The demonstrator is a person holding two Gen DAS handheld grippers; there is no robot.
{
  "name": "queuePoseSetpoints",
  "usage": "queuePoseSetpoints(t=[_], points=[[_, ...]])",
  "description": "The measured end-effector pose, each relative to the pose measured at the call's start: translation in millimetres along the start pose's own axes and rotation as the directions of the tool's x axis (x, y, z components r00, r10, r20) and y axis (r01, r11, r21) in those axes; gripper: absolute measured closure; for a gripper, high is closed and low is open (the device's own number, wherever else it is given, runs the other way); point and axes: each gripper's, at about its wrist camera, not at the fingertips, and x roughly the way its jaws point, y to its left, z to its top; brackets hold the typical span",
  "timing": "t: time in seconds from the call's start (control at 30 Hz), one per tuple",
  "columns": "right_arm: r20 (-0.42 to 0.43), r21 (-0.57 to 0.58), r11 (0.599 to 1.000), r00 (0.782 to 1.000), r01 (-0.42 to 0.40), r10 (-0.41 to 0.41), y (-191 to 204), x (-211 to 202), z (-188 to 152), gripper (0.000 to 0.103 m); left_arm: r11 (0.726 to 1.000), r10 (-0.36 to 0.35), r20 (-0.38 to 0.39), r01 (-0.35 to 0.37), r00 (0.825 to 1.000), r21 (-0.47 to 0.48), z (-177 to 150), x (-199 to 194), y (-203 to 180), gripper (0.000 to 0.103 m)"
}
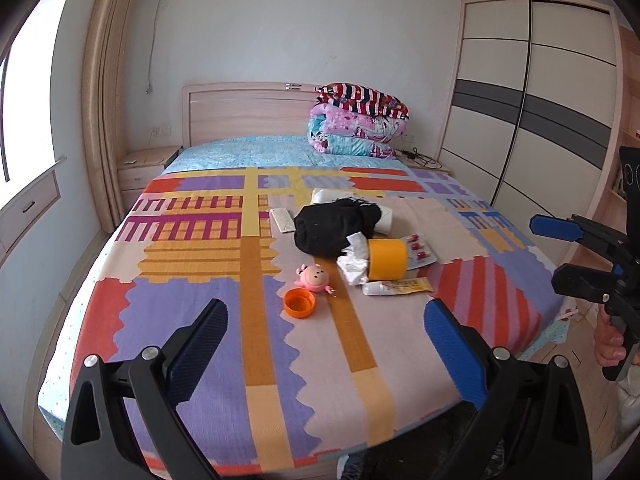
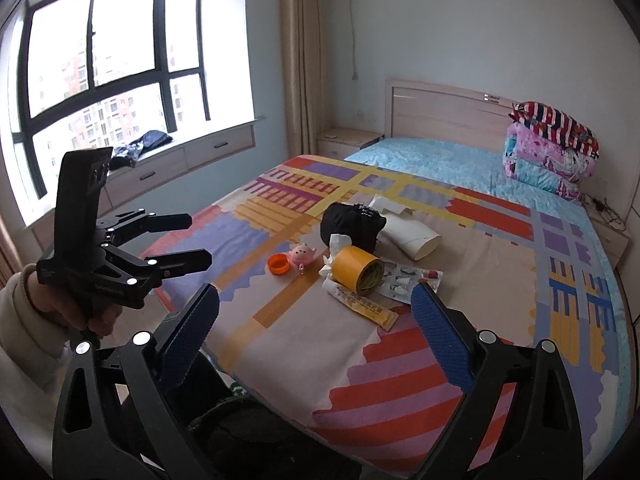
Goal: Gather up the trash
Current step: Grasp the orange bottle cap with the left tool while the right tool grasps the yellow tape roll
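The left gripper hangs wide open over the near end of the bed, holding nothing. Farther off lie an orange cap, crumpled tissue and a yellow tape roll. The right gripper is also spread wide, empty.

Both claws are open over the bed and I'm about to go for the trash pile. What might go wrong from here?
1. The crumpled tissue lies against the yellow tape roll and black cloth, so a grab may snag those too.
2. The pink toy beside the orange cap could get mistaken for trash.
3. The blister pack lies flat on the soft bedspread; the right claw may pinch fabric instead.
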Motion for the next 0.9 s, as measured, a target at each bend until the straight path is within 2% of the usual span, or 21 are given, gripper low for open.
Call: queuePoseSetpoints(t=[0.07, 0.13, 0.27, 0.33, 0.47, 0.5, 0.63, 0.9], points=[[-0.018, -0.006, 1.000, 1.000, -0.005, 0.005, -5, 15, 2, 0.017, 1.000, -0.003, -0.011, 0.003, 1.000, 0.003, 0, 11, 4, 0.008], [-0.035, -0.009, 1.000, 0.999, -0.012, 0.012, -11, 31, 3, 0.018, 1.000, -0.004, -0.034, 0.004, 0.999, 0.001, 0, 25, 9, 0.008], [-0.056, -0.017, 1.000, 0.998, -0.014, 0.013, -22, 59, 5, 0.018, 1.000, -0.006, -0.078, 0.004, 0.997, -0.027, -1, 50, 22, 0.026], [-0.067, -0.023, 0.999, 0.998, -0.023, 0.021, -26, 72, 6, 0.019, 0.999, -0.005, -0.088, 0.002, 0.996, -0.037, -1, 60, 27, 0.026], [-0.099, -0.032, 0.999, 0.995, -0.033, 0.030, -36, 98, 7, 0.028, 0.999, -0.007, -0.112, 0.004, 0.994, -0.032, -3, 74, 31, 0.036], [-0.109, -0.030, 0.999, 0.994, -0.032, 0.028, -38, 103, 7, 0.031, 1.000, -0.008, -0.118, 0.005, 0.993, -0.030, -3, 77, 31, 0.040], [-0.119, -0.014, 0.999, 0.992, -0.051, 0.049, -46, 116, 7, 0.032, 1.000, -0.021, -0.144, 0.019, 0.989, -0.015, -4, 88, 30, 0.055], [-0.152, 0.019, 0.996, 0.985, -0.082, 0.083, -58, 139, 3, 0.032, 1.000, -0.025, -0.170, 0.026, 0.985, 0.007, -7, 102, 24, 0.058]])
